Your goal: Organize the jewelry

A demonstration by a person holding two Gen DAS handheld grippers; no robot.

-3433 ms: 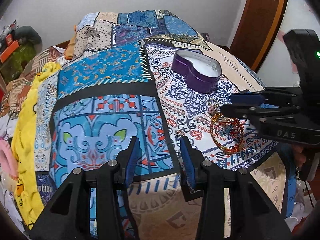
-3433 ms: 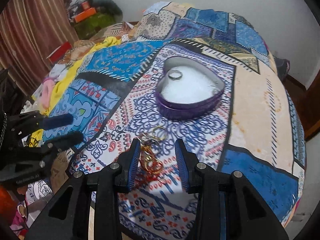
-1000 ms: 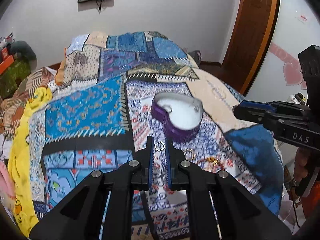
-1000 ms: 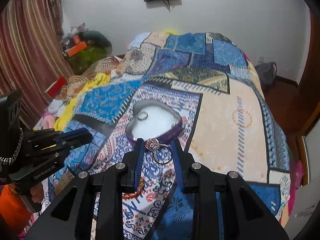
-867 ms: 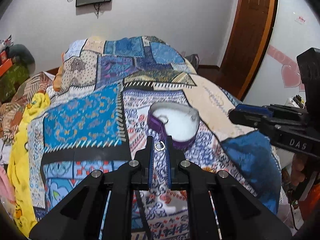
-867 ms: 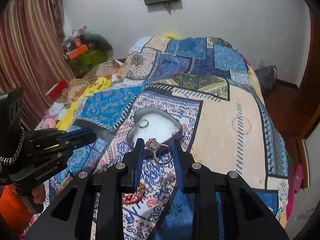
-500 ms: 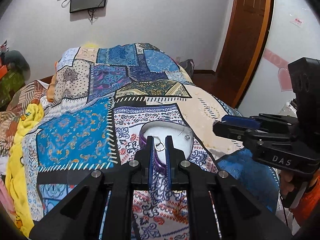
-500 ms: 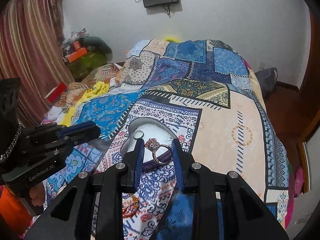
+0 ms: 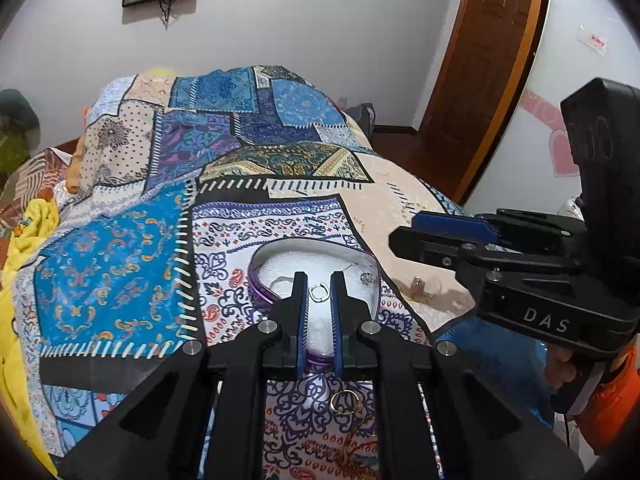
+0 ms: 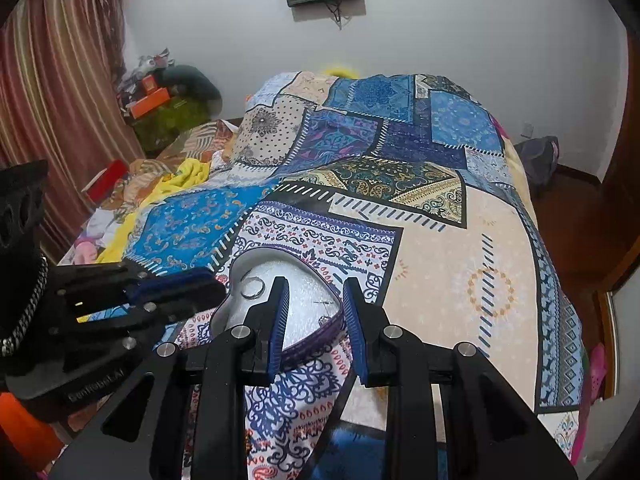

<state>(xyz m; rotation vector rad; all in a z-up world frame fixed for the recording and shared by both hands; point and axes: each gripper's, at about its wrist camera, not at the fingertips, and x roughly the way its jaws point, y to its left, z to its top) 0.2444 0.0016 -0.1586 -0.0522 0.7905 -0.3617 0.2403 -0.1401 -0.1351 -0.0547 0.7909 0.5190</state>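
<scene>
Both tongs have advanced over the heart-shaped box [image 9: 260,300]: we are pinching a small hoop earring [image 9: 319,293] in the left tongs [image 9: 319,300] for dropping, while the right tongs [image 10: 314,312], earlier gripping a ring, are standing narrowly parted and empty.

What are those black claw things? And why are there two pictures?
A person holds two pinching tools, one per hand, each with a camera looking along its fingers. One picture comes from the left gripper, the other from the right gripper. Below is a patchwork bedspread with a purple heart-shaped box. The left one pinches a small silver hoop above the box. The right one's jaws stand apart, empty. A gold ring lies on the bedspread.
</scene>
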